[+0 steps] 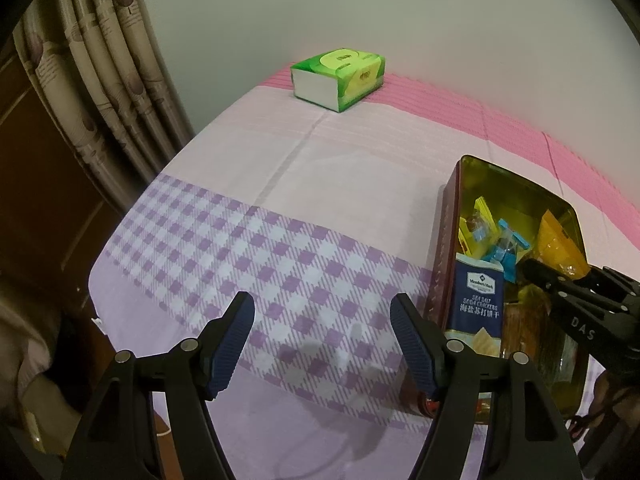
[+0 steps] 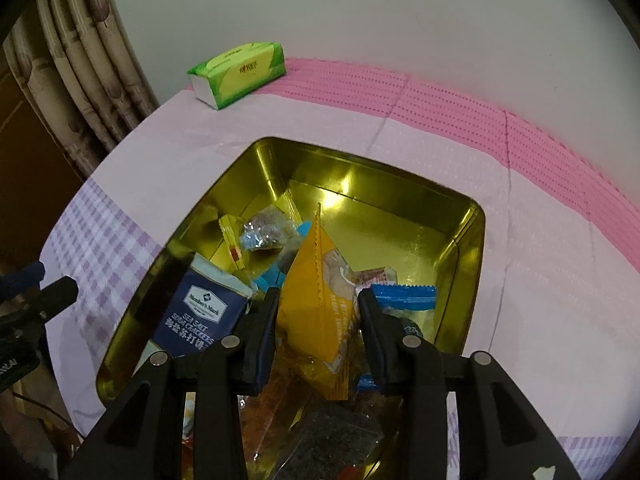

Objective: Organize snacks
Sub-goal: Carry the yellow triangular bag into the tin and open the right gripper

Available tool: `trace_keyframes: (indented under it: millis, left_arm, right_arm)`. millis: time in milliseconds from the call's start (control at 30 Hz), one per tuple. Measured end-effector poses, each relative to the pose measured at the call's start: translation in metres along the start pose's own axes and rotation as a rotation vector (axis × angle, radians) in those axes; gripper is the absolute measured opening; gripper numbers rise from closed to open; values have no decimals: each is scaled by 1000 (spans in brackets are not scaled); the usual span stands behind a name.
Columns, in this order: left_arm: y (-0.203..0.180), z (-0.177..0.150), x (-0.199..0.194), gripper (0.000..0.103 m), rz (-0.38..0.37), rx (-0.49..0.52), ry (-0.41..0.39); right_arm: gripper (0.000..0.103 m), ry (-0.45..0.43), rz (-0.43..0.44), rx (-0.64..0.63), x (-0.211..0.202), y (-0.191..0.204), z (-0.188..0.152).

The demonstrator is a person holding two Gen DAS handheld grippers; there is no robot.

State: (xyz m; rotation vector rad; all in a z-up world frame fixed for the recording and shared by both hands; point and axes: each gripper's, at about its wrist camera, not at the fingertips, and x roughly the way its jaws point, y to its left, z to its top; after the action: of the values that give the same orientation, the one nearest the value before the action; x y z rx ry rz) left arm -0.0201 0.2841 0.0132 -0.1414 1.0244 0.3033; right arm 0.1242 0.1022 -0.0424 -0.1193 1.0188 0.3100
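A pale wall and a patterned curtain (image 1: 100, 80) backed the counter (image 1: 280, 168), which was covered by a cloth of pink stripes, plain lilac and purple checks. A green tissue pack (image 1: 340, 78) sat near the far edge, well apart from the work. The gold-lined tin (image 2: 440, 216) lay on the right part of the cloth, with the snacks heaped at its near end: a blue soda cracker pack (image 2: 200, 312), small blue and clear wrapped pieces, and a yellow snack packet (image 2: 316, 304) standing upright on edge.

The right tool (image 2: 318, 312) hung inside the tin with the yellow snack packet between its fingers. The left pad looked to touch the film and the right pad stood just clear, so I judged the packet loose rather than clamped. The left tool (image 1: 322, 328) hovered over the checked cloth beside the tin, its fingers apart and empty.

The risks, as I judged them:
- The packet could topple onto the heap once unsupported, since it stood tall and thin.
- A finger pulling back could catch the serrated edge and drag the packet out.
- The crowded near end could spill over the rim while the far end stayed bare.
- A push against the tin wall could slide it on the cloth.
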Motion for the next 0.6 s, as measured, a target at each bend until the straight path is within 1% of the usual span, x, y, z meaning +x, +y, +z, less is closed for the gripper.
trace_keyframes:
  millis: [33,100,167,300,400,467,500,533,600]
  left_arm:
    - [0,0,1,71,-1,3,2]
    - [-2,0,1,71,-2,11,4]
    - [-3,0,1,71,0,21,7]
    - [-7,-1,2,71,3,43,10]
    - [-11,-2,2,71,2,65,13]
    - [-15,-3,2,71,17,88,6]
    - [-17,-4,1,71,20,98,4]
    - [-19,-4,0,71,17,108,2]
    - [-23,-5,-3,71,8,122,2]
  right_arm:
    - [38,-3,-4,-2,0,0,0]
    - [43,-5,-3,-8,-1,1,-1]
    - [58,-13,-4,-8,-3,1,-1]
    - [64,-50,1,-16,-15,4,-2]
    - [75,-80,0,-15,-31,7,-3]
    - [82,-110,3,-6,-46,9,-8]
    - [84,-117,5,-5,-50,9,-9]
    - [88,-128,10,-6,-57,10,-12]
    - [91,-139,10,-13,-67,10,-20]
